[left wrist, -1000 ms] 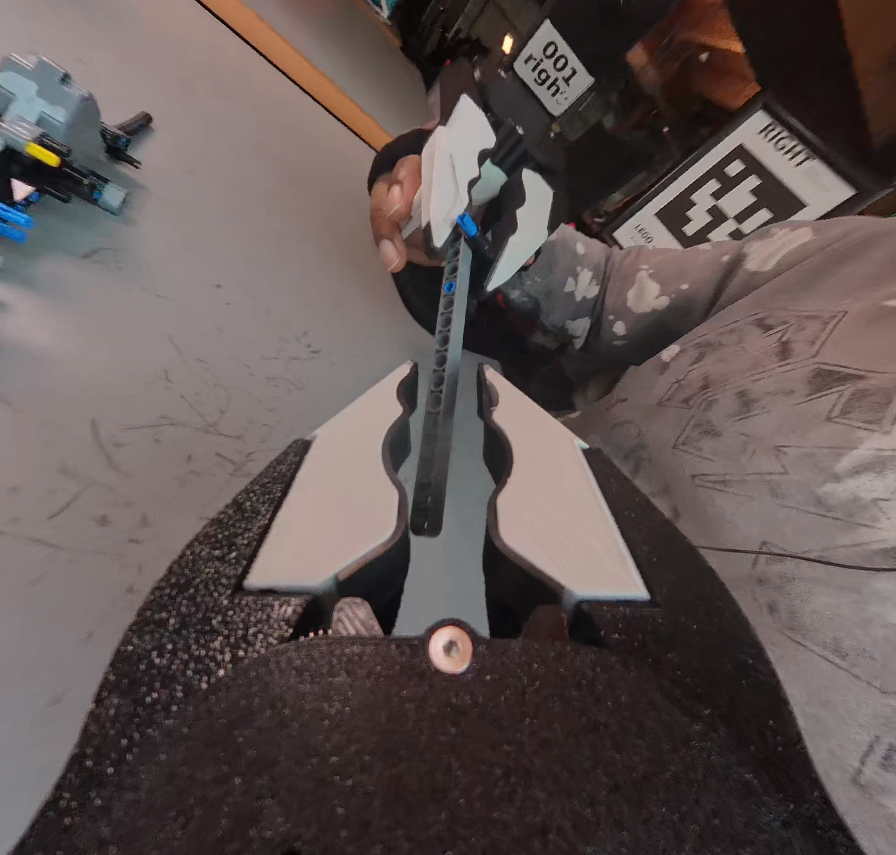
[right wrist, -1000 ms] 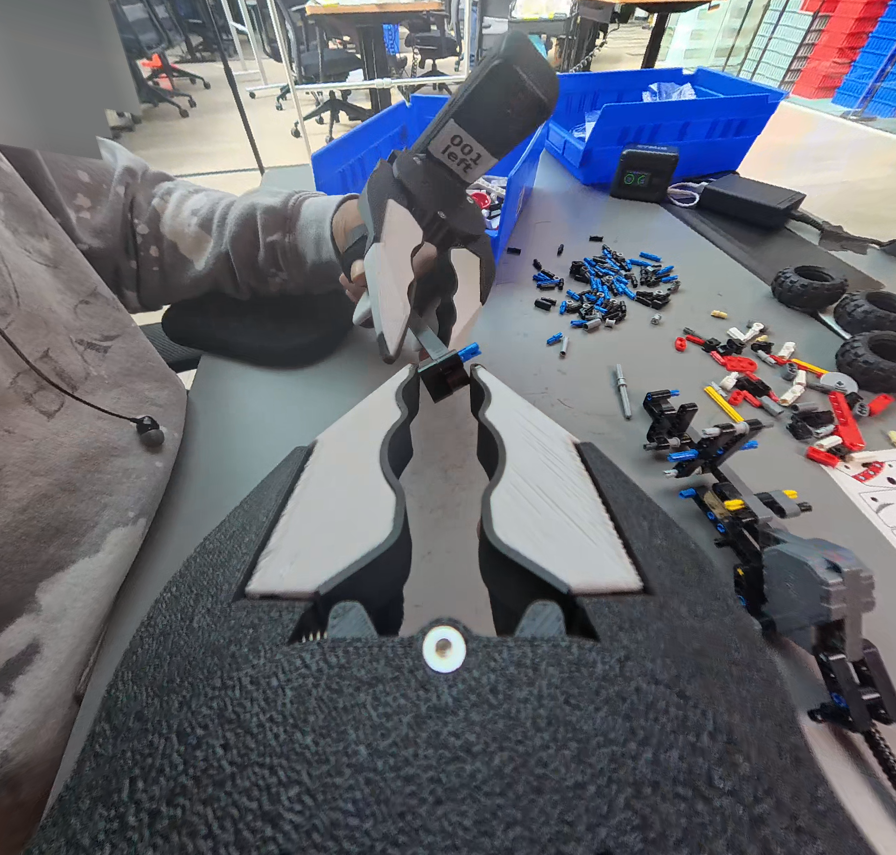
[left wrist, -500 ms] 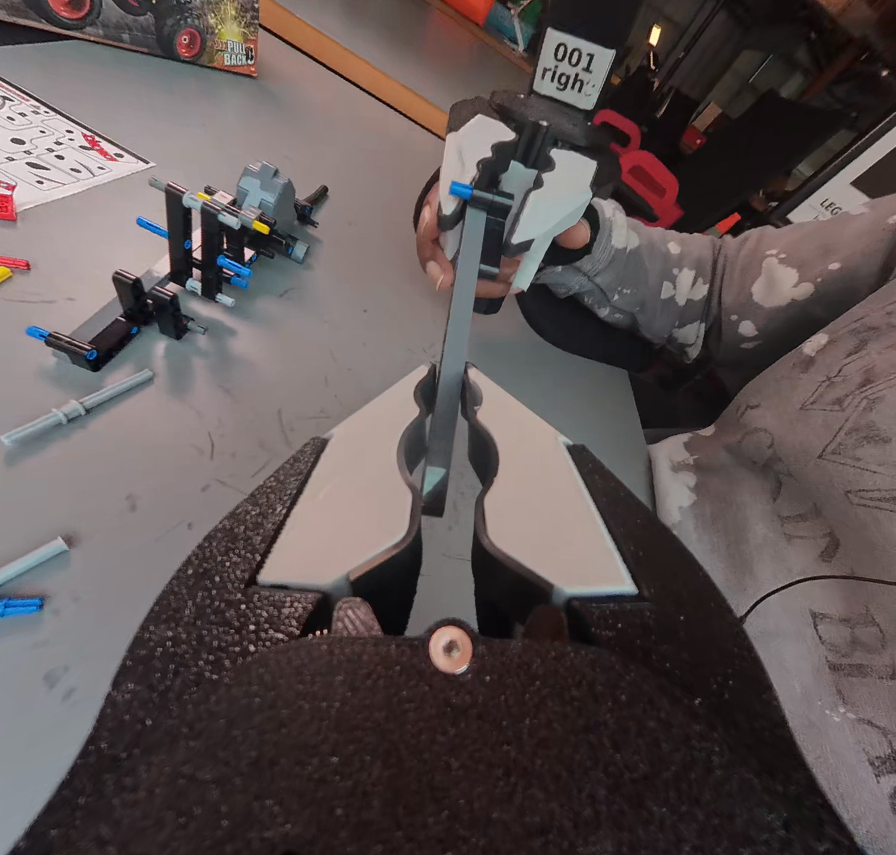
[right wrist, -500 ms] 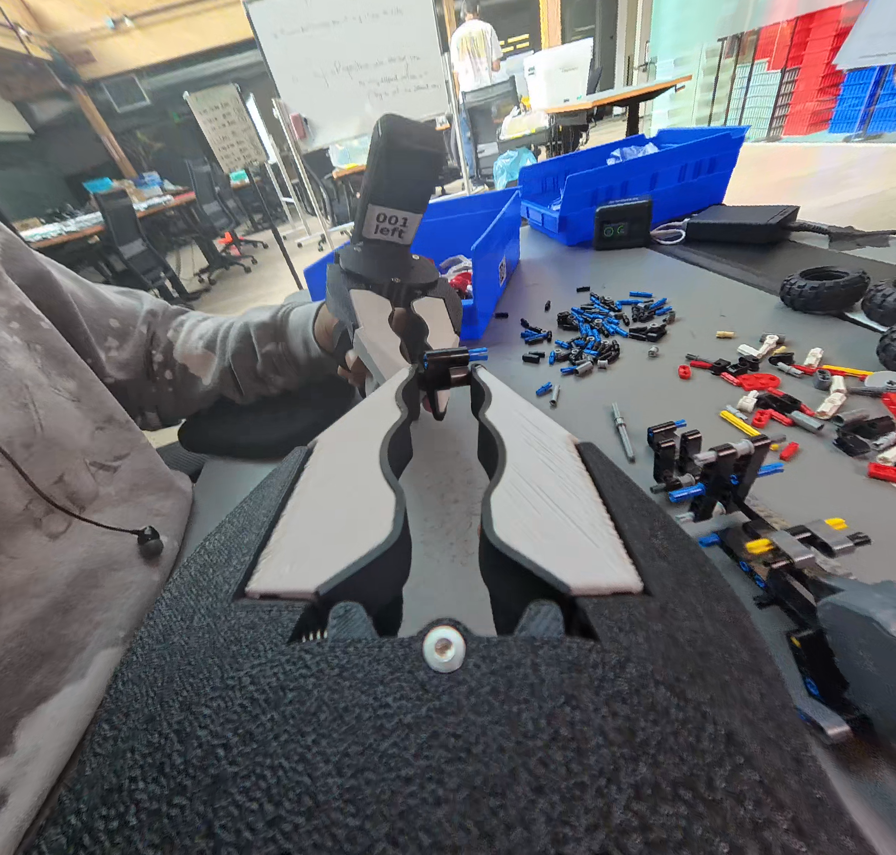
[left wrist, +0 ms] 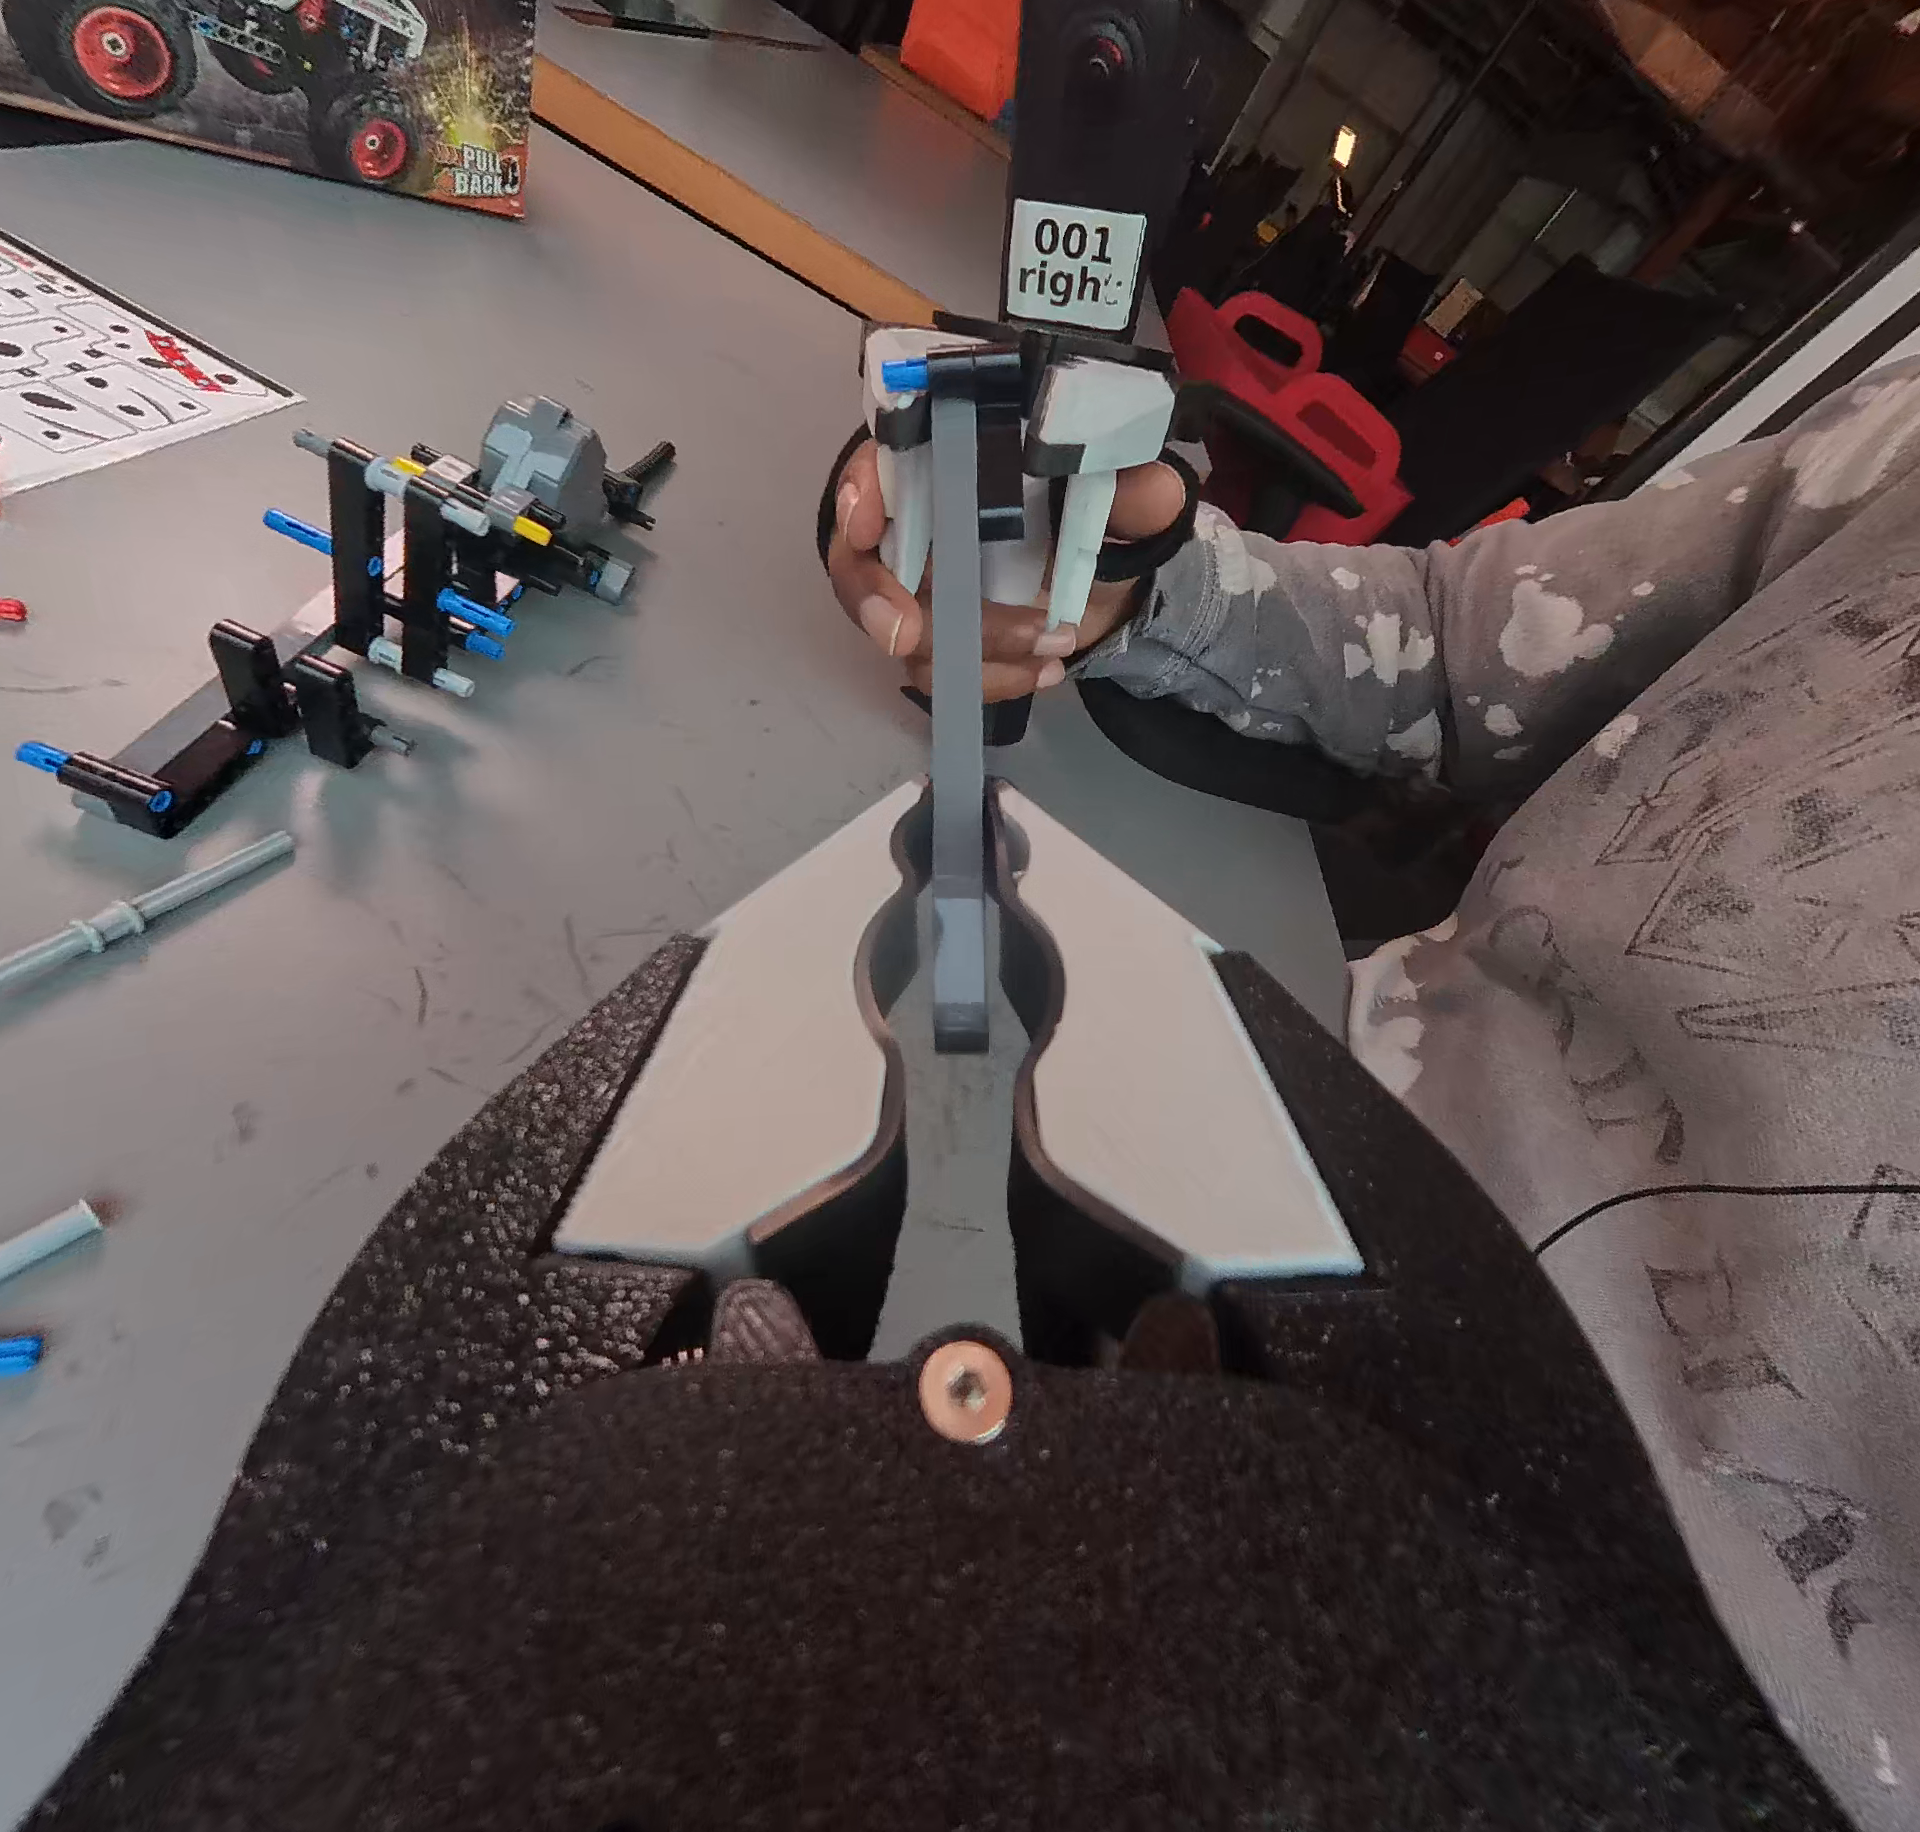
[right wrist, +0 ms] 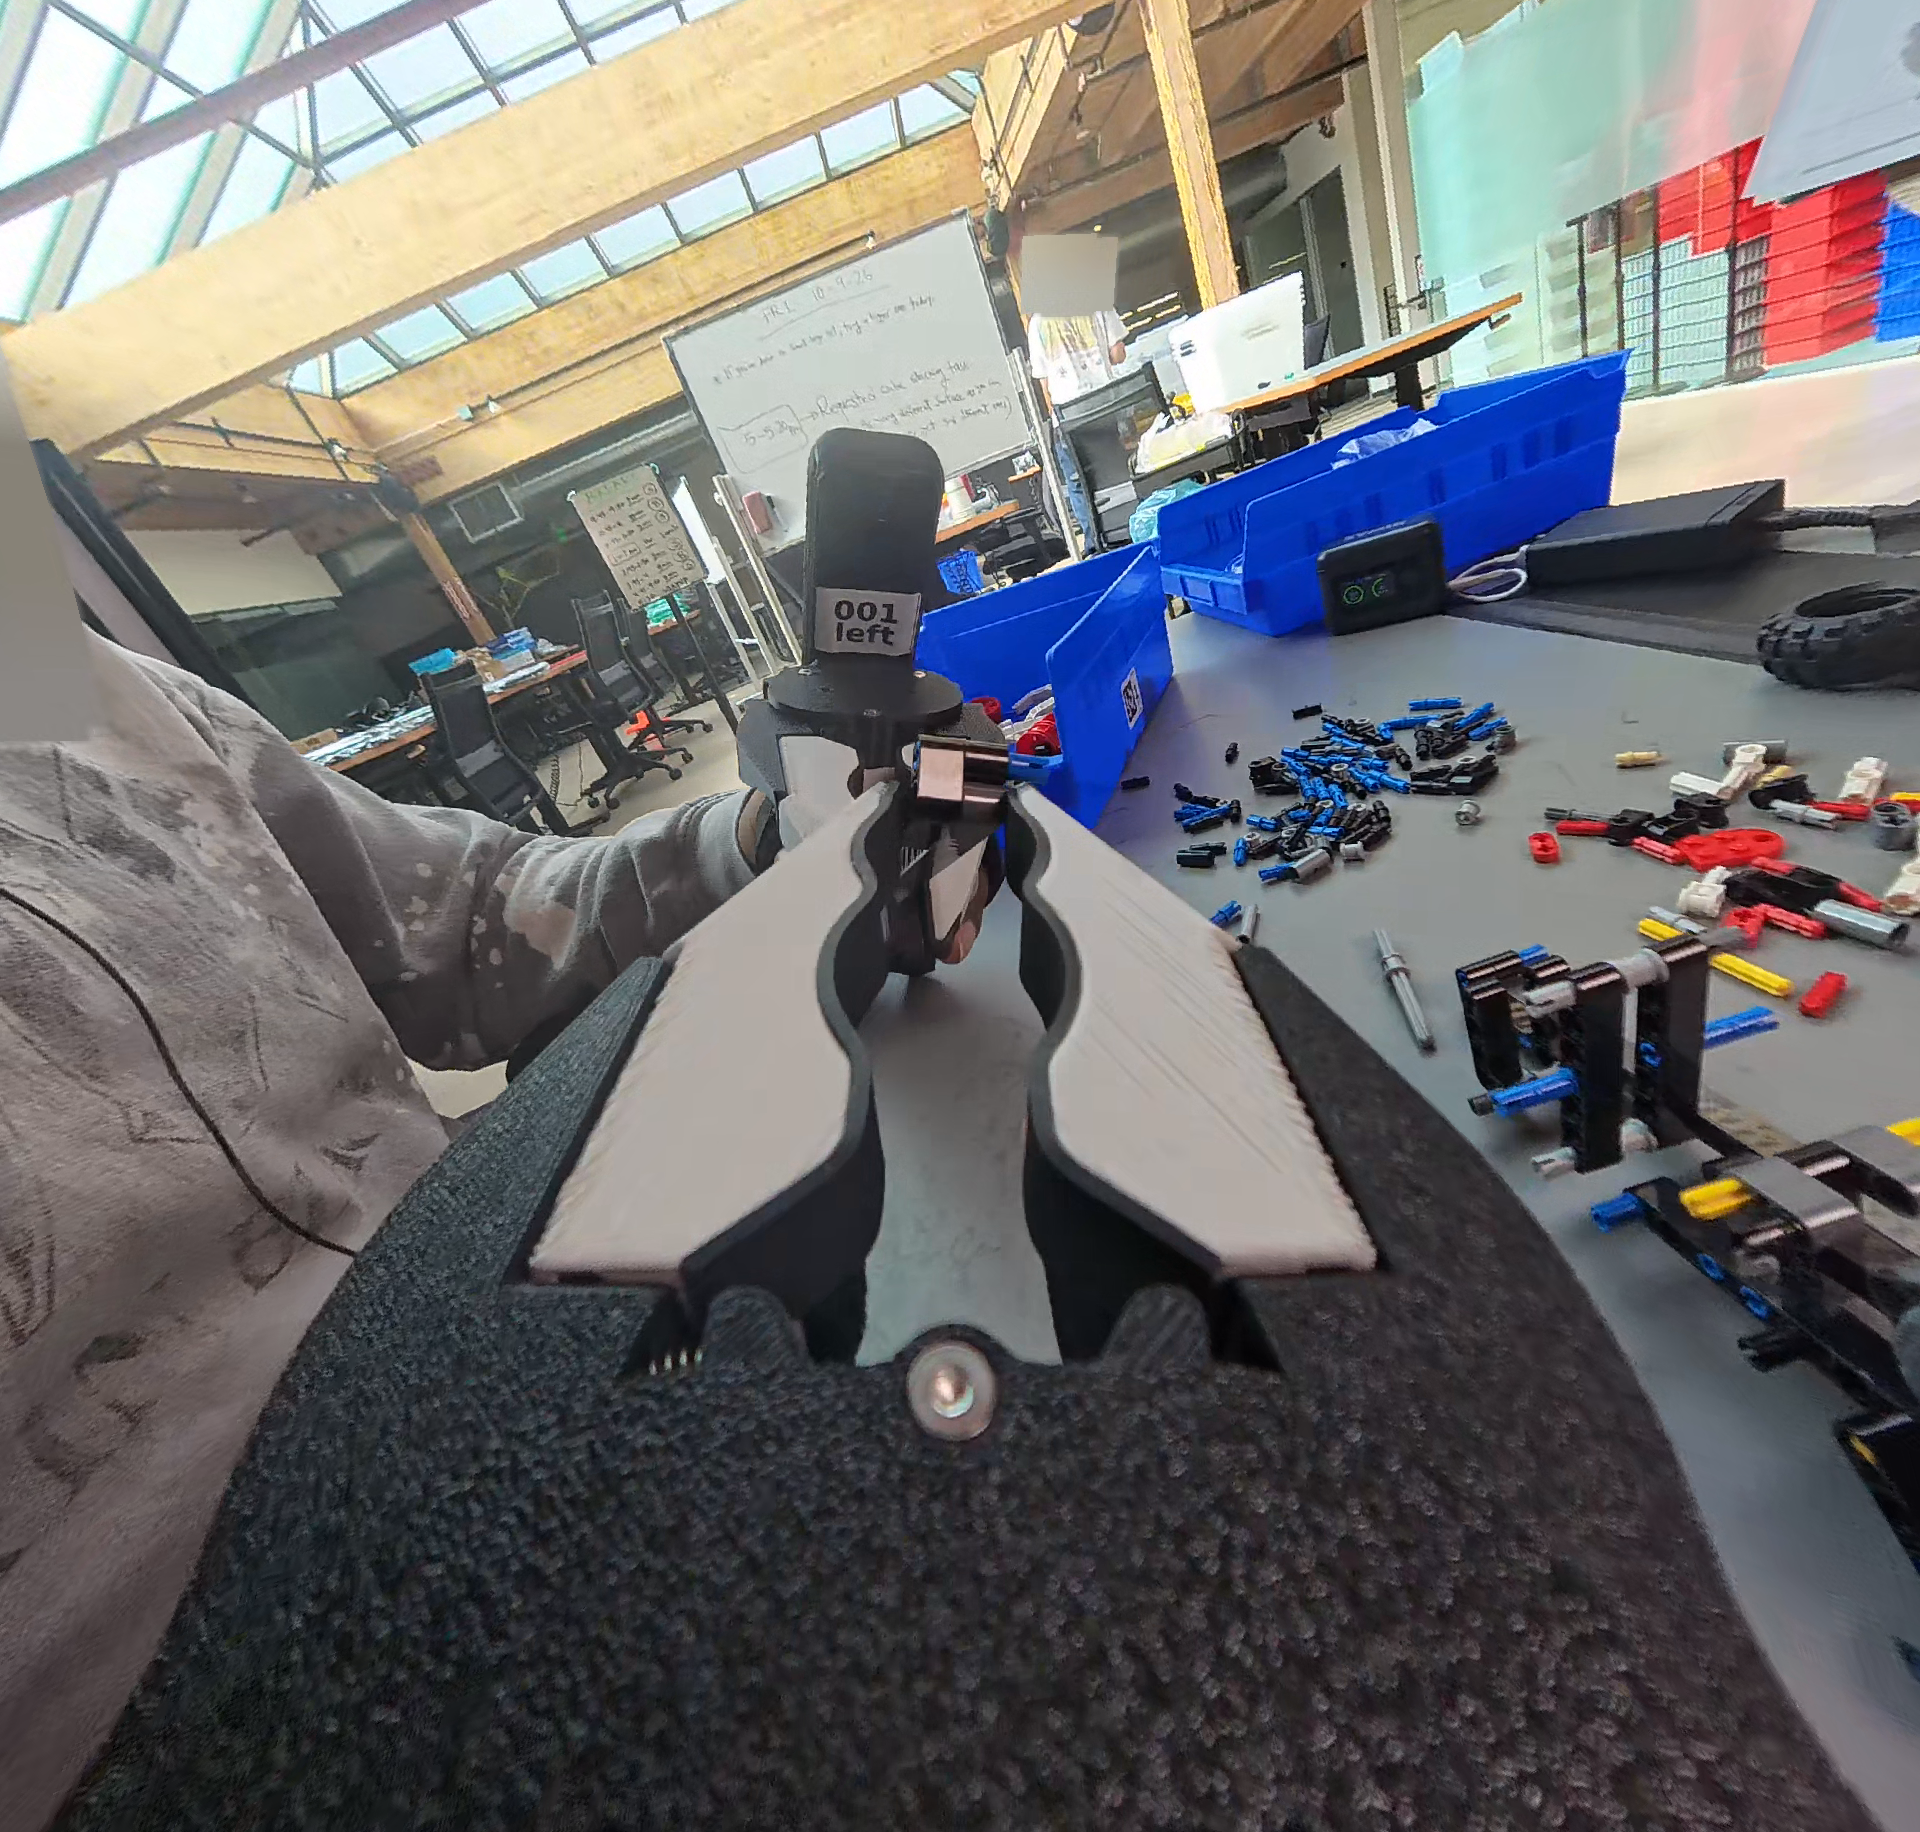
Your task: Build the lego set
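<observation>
Left wrist view alone shows both tools clenched on one long grey beam (left wrist: pixel 954 702), held above the table (left wrist: pixel 623 328).

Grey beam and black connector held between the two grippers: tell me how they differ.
1. The grey beam is long and slim; the black connector is short and blocky, with a blue pin sticking out of its side.
2. The left gripper pinches the grey beam near one end; the right gripper pinches the black connector.

Shared: both are held above the table, and they meet at the beam's far end.
</observation>
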